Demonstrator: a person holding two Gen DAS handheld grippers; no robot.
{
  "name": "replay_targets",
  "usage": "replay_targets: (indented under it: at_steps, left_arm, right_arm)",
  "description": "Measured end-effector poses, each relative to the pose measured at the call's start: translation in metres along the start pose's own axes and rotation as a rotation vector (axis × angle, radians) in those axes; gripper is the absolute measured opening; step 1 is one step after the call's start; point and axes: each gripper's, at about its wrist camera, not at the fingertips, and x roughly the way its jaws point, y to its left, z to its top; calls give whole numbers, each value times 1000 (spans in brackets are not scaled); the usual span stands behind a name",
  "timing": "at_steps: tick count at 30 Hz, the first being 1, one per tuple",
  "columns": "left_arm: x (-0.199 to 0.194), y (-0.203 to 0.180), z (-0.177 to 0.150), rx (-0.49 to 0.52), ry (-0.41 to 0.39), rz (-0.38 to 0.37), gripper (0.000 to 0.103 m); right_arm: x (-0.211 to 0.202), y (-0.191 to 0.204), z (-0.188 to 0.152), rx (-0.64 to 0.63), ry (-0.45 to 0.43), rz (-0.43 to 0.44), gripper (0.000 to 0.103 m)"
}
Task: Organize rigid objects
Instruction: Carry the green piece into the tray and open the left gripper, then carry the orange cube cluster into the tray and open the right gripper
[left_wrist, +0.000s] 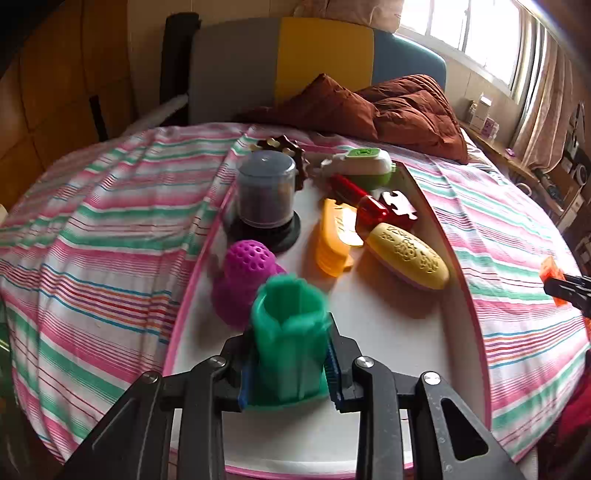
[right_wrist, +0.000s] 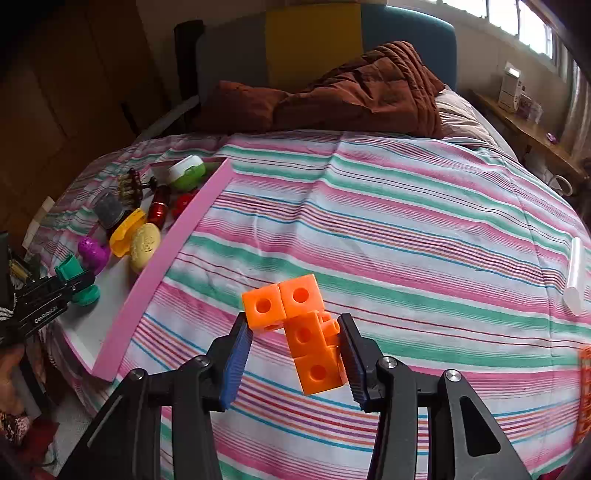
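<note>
Left gripper clamps upright green cup over pink tray's near end, seemingly touching down; right gripper grips orange block cluster, tray to its left.

green cup | orange cubes | pink-rimmed tray | pink-green striped sheet

The bed is being viewed steeply downward from both wrist cameras, each looking along its own hand-held gripper. The tray is being seen from close above by the left view, toward the headboard. Open bedspread is being faced by the right view, with the tray being shared at its left edge.
</note>
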Motion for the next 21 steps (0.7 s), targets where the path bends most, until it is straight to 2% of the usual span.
replay_targets:
  at_steps: [4, 11, 21]
  left_arm:
    - [-4, 3, 0, -3, -19, 23, 37]
    - [-19, 10, 3, -33, -44, 9, 39]
    - [-43, 18, 8, -47, -92, 29, 40]
  right_arm:
    - [-1, 25, -4, -25, -5, 30, 47]
    - [4, 62, -15, -28, 12, 107, 47]
    - [0, 98, -18, -89, 2, 128, 47]
